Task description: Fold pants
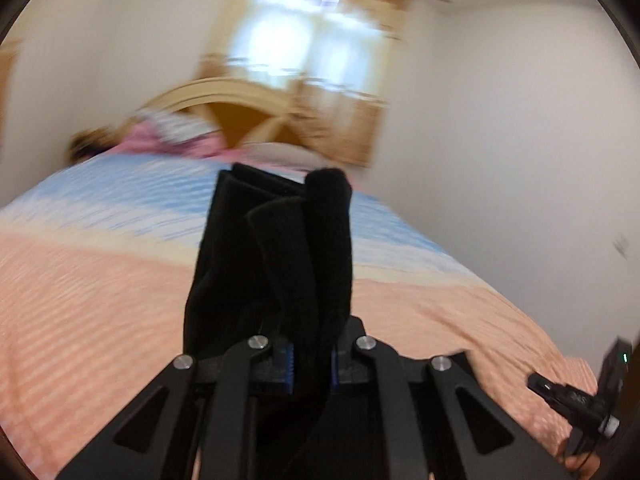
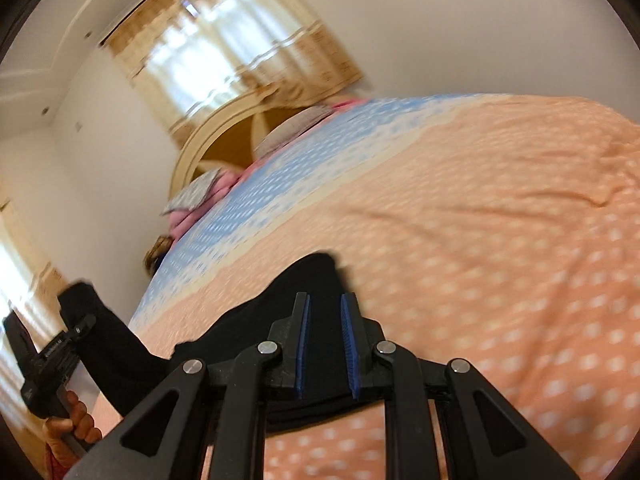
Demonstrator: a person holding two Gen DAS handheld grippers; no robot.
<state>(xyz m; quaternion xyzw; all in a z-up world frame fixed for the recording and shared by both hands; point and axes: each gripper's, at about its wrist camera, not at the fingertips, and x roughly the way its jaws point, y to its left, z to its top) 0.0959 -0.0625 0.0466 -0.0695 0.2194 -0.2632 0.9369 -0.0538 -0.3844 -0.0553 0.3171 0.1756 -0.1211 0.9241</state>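
Observation:
The black pants (image 1: 276, 256) are bunched in thick folds and stick up between the fingers of my left gripper (image 1: 312, 364), which is shut on them above the bed. In the right wrist view the pants (image 2: 316, 280) hang between the two grippers in front of the bedspread. My right gripper (image 2: 326, 320) has its blue pads a small gap apart with black cloth between them, and appears shut on the pants. The left gripper (image 2: 52, 356) also shows at the far left, held by a hand, with pants cloth rising from it.
The bed has an orange dotted bedspread (image 2: 500, 260) with a blue band (image 1: 120, 196) toward the head. Pink bedding and pillows (image 1: 176, 136) lie by the curved wooden headboard (image 1: 240, 108). A curtained window (image 2: 224, 44) and white walls stand behind. The right gripper (image 1: 580, 400) shows at lower right.

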